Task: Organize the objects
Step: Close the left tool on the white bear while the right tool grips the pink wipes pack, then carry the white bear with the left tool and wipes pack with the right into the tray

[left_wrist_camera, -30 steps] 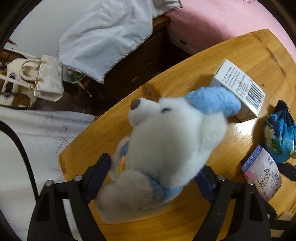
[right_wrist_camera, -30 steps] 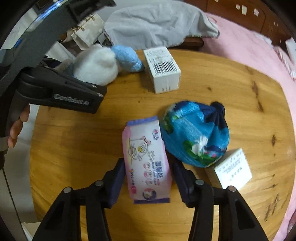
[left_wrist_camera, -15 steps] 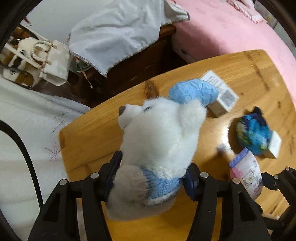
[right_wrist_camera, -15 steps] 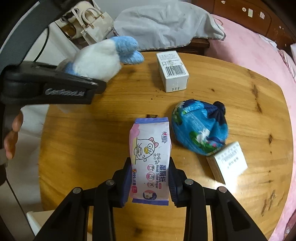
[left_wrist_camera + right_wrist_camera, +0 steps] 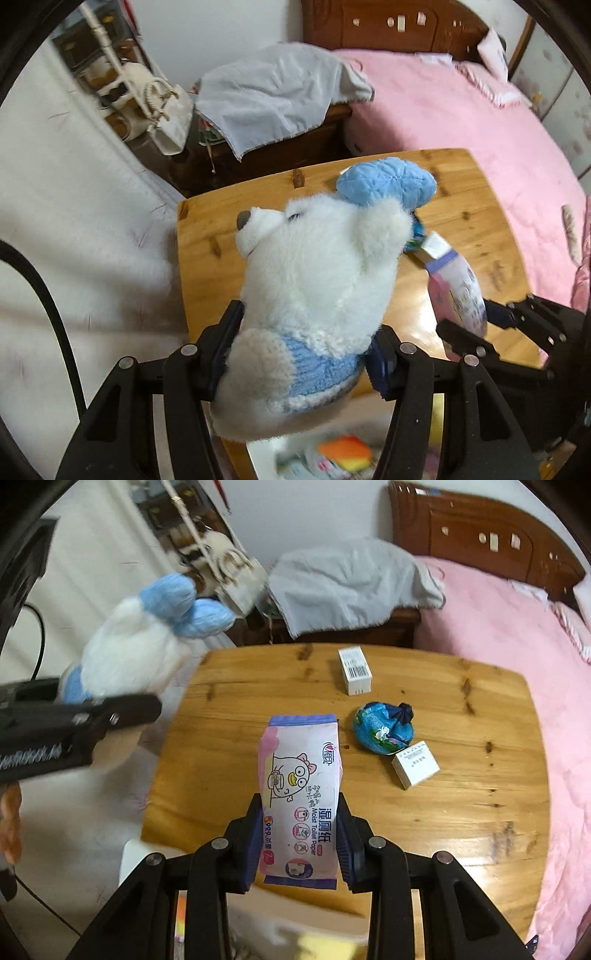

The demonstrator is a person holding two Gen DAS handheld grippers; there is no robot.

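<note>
My left gripper (image 5: pixel 303 350) is shut on a white plush bear (image 5: pixel 317 280) with a blue hat and blue knit jumper, held high above the wooden table (image 5: pixel 207 266). In the right wrist view the same bear (image 5: pixel 129 653) hangs at the left, off the table's edge. My right gripper (image 5: pixel 299 845) is shut on a pink pack of moist toilet paper (image 5: pixel 301 782) printed with a cartoon duck, lifted clear of the table (image 5: pixel 461 812). That pack (image 5: pixel 458 291) shows at the right of the left wrist view.
On the table lie a white barcode box (image 5: pixel 354 670), a blue floral pouch (image 5: pixel 382 727) and a small white box (image 5: pixel 415 764). A pink bed (image 5: pixel 517 635) is beyond, a grey cloth (image 5: pixel 347 579) covers a cabinet, and a cream handbag (image 5: pixel 162 107) hangs left. A white bin with colourful items (image 5: pixel 340 450) sits below.
Both grippers closed on their objects and rose well above the table. The bear left the tabletop and swung left; the wipes pack came up off the wood.
</note>
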